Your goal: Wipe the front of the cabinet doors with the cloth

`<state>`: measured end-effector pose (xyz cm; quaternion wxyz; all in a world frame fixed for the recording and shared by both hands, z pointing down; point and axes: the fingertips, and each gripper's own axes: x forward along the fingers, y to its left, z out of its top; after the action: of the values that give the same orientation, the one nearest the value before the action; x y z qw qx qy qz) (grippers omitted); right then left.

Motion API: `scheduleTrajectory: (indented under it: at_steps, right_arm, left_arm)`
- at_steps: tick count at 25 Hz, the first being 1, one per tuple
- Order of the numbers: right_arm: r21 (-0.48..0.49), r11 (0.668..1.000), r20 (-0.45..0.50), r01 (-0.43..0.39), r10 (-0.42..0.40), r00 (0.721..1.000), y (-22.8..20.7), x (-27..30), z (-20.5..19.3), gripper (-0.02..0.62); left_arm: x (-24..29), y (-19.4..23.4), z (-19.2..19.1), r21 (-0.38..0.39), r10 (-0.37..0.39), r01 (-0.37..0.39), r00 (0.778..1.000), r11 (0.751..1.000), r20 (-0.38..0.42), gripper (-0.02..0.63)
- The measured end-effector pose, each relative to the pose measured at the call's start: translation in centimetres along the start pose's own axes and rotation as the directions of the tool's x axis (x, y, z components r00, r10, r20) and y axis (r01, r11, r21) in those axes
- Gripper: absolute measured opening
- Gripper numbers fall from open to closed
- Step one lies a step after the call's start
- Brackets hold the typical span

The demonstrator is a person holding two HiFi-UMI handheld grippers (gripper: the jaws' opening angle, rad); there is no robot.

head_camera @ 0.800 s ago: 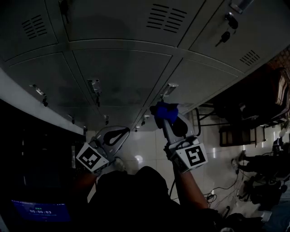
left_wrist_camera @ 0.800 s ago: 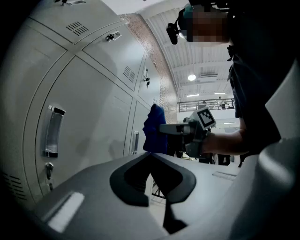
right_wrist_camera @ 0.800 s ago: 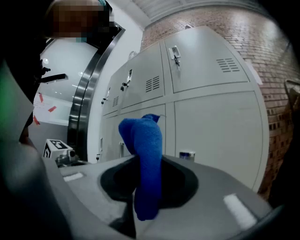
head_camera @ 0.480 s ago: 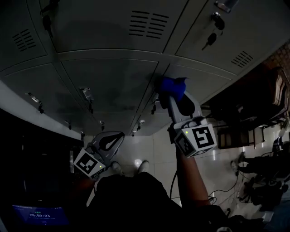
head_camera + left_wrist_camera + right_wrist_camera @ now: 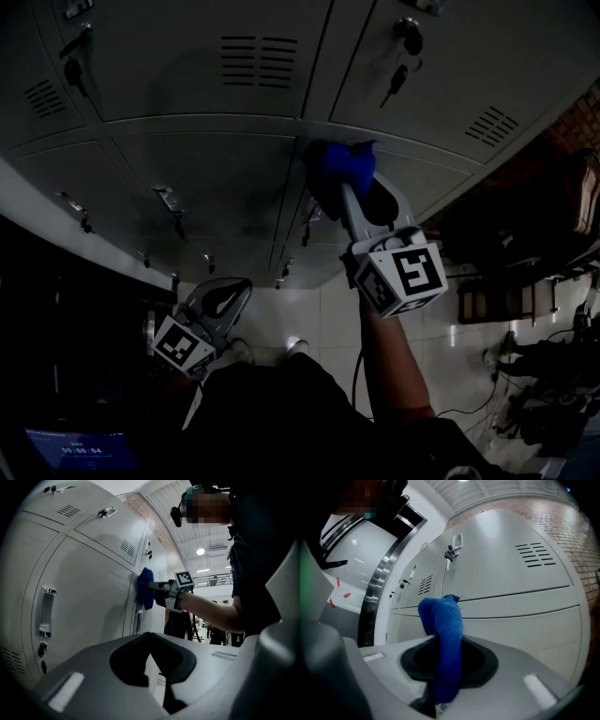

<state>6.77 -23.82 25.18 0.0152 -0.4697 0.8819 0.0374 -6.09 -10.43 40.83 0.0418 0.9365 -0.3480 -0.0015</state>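
A blue cloth [image 5: 339, 169] is pinched in my right gripper [image 5: 345, 189] and pressed flat against the grey locker doors [image 5: 225, 178], at the seam below the upper row. The right gripper view shows the cloth [image 5: 443, 630] folded over the shut jaws, with the door face [image 5: 511, 578] just behind it. From the left gripper view, the cloth [image 5: 146, 588] touches the door [image 5: 89, 588]. My left gripper [image 5: 230, 289] hangs low beside the person's body, away from the doors. It is shut with nothing in it.
Handles [image 5: 169, 202] and locks stick out of the door fronts, and one upper lock has a key [image 5: 398, 80] hanging from it. Chairs and cables [image 5: 497, 291] stand on the tiled floor at right. A dark counter with a lit screen [image 5: 80, 450] is at left.
My right gripper has slid the cloth up the door face, from beside a lower handle to the seam under the upper row. The left gripper has dropped slightly.
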Motion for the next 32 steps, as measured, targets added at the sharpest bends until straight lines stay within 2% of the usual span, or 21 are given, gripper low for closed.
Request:
scheduleTrajectory:
  at_steps: [4,11,21,26,32]
  right_arm:
    - [-0.001,0.999,0.012,0.034,-0.034,0.999,-3.0,-1.8,0.3,0.084]
    - [0.014,0.989,0.023,0.148,-0.149,0.989,-9.8,-6.2,0.6,0.084]
    - [0.04,0.944,0.022,0.329,-0.33,0.944,-18.3,-11.9,0.2,0.084]
    - [0.035,0.939,0.03,0.341,-0.342,0.939,-18.1,-13.0,0.6,0.084]
    - [0.053,0.974,0.024,0.222,-0.223,0.974,-10.8,-10.5,-0.7,0.084]
  left_arm:
    - [1.7,-1.0,0.2,0.011,-0.007,0.007,1.0,1.0,-0.002,0.0]
    - [4.5,-2.7,0.3,0.026,-0.037,0.037,0.999,0.999,0.004,0.0]
    - [6.5,-4.8,0.2,0.025,-0.07,0.07,0.998,0.997,0.0,0.0]
    - [6.3,-5.4,0.1,0.026,-0.078,0.078,0.997,0.997,-0.002,0.0]
    - [4.3,-4.8,0.0,0.026,-0.063,0.063,0.998,0.998,-0.002,0.0]
